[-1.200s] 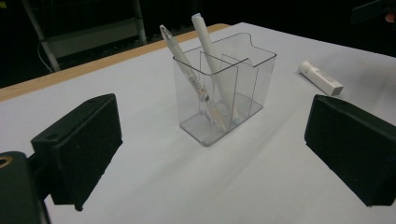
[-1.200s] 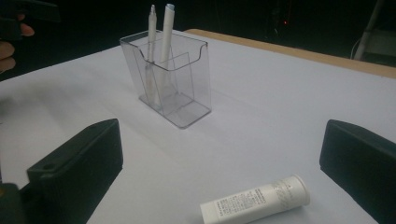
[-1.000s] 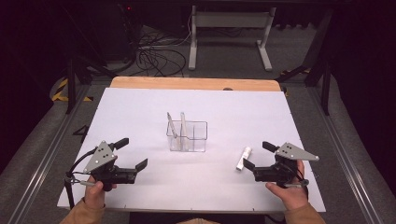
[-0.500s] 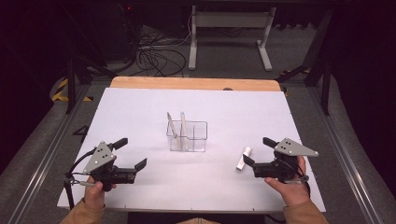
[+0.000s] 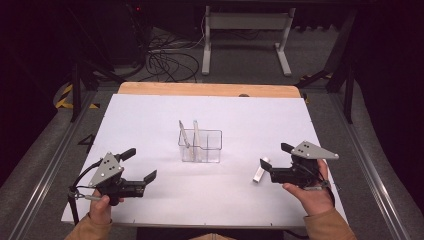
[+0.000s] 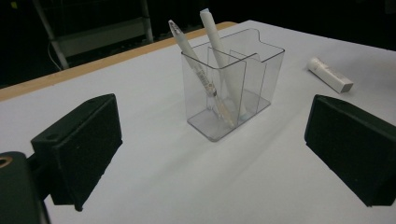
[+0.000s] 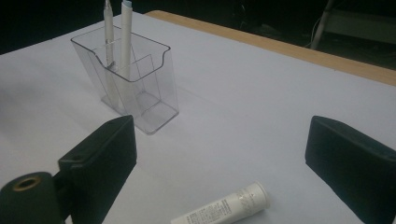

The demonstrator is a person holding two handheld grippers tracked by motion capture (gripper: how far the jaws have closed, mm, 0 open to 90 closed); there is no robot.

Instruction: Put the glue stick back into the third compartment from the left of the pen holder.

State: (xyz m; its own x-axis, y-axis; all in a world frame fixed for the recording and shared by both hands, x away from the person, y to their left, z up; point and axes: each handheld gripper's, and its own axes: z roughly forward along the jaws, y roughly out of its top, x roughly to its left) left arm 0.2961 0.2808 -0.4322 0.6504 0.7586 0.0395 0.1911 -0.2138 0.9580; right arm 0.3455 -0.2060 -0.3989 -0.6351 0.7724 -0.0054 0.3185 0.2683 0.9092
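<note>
Right tool [image 5: 272, 162] wide, jaws straddling the near end of the tube [image 5: 260, 169] lying on the surface [image 5: 150, 115]. Left tool [image 5: 141, 165] wide, empty, near left. Holder [image 5: 201, 146] with two pens [image 5: 189, 136] stands mid-surface.

Organizer [image 6: 233, 93]: clear glossy plastic, smooth walls.
Pens [image 6: 219, 51]: white, smooth plastic by the look.
Tube [image 7: 224, 205]: white, smooth, slight sheen, printed text.
Desk [image 5: 150, 115]: matt white sheet; bare wood strip along the far edge.
Jaws: matt black, finely textured pads.
Gripper plates [image 5: 314, 150]: flat grey, matt.
</note>
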